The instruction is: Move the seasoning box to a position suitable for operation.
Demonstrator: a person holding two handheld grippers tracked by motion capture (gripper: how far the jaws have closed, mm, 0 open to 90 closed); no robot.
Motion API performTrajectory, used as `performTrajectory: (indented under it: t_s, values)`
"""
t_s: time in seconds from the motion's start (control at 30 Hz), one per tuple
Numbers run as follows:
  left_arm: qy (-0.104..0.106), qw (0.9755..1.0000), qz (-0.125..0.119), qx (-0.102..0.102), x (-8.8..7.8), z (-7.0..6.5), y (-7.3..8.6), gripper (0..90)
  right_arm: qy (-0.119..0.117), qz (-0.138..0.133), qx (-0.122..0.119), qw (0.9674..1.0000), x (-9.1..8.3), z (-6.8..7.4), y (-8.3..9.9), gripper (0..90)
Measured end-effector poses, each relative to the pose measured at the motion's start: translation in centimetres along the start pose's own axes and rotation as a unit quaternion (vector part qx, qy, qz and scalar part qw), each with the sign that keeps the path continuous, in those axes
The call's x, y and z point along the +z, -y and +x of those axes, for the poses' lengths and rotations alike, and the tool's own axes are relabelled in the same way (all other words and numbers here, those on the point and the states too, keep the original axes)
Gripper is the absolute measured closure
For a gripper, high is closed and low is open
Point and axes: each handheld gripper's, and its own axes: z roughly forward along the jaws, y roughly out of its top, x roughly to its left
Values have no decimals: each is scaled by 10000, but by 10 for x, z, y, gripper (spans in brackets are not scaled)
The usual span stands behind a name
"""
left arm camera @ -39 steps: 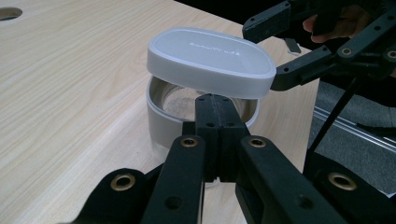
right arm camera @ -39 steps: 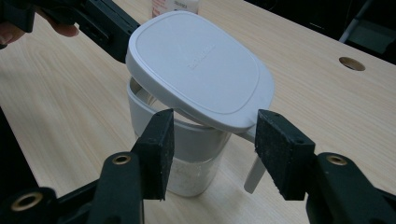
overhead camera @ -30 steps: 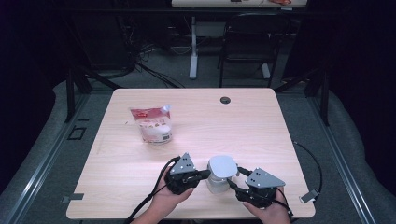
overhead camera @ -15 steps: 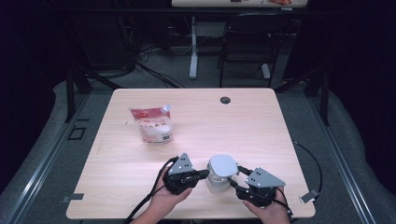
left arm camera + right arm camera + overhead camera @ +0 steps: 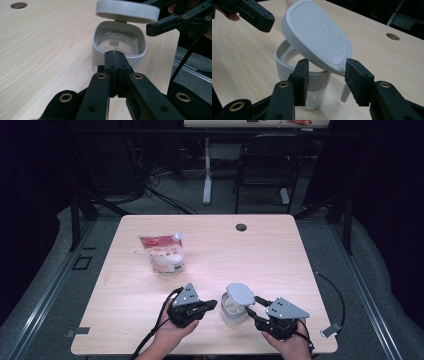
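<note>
White container (image 5: 234, 310) stands upright near the front edge of the tabletop (image 5: 280, 250), between the two tongs; its hinged lid (image 5: 240, 293) is tipped up and open, the body showing a clear inner wall with what looks like a little residue at the bottom (contents otherwise unclear). Left tongs (image 5: 209, 305) are together, closed on nothing, tips just beside the container's near wall in the left gripper view. Right tongs (image 5: 327, 78) stand apart, one jaw either side of the lid's lower edge, apparently not pressing it; contact cannot be confirmed. Handling judgement: the container looks like light, rigid plastic, smooth and likely slippery under the pads; being near empty it would tip or slide easily if pushed at the rim. Best hold probably across the flat sides of the body, low down, or on the lid's free edge for swinging it; the hinge looks like the weak point. A red-and-white pouch (image 5: 163, 254) lies well apart toward the far left. Tabletop is pale wood grain with a cable hole (image 5: 241, 227) at the far edge; dim room behind, a chair (image 5: 267, 167) and loose cables on grey floor
</note>
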Motion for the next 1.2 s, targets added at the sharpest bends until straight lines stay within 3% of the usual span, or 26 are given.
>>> performTrajectory:
  t_s: [0.53, 0.77, 0.93, 1.03, 1.2]
  values:
    - [-458, 9985, 0, -298, -35, 26, 21, 900, -77, -256, 237, 9994, -3, -7, -3, 647]
    - [-599, 9977, 106, -286, -49, 29, 35, 900, -76, -324, 321, 9989, -4, -10, -3, 681]
    - [-686, 9966, 135, -427, -61, 34, 48, 900, -14, -347, 347, 9988, -4, -12, -3, 717]
    - [-689, 9961, 98, -539, -63, 39, 53, 900, 8, -343, 368, 9987, -5, -13, -3, 734]
    - [-682, 9960, 156, -549, -60, 42, 55, 900, 23, -372, 483, 9981, -3, -17, -2, 769]
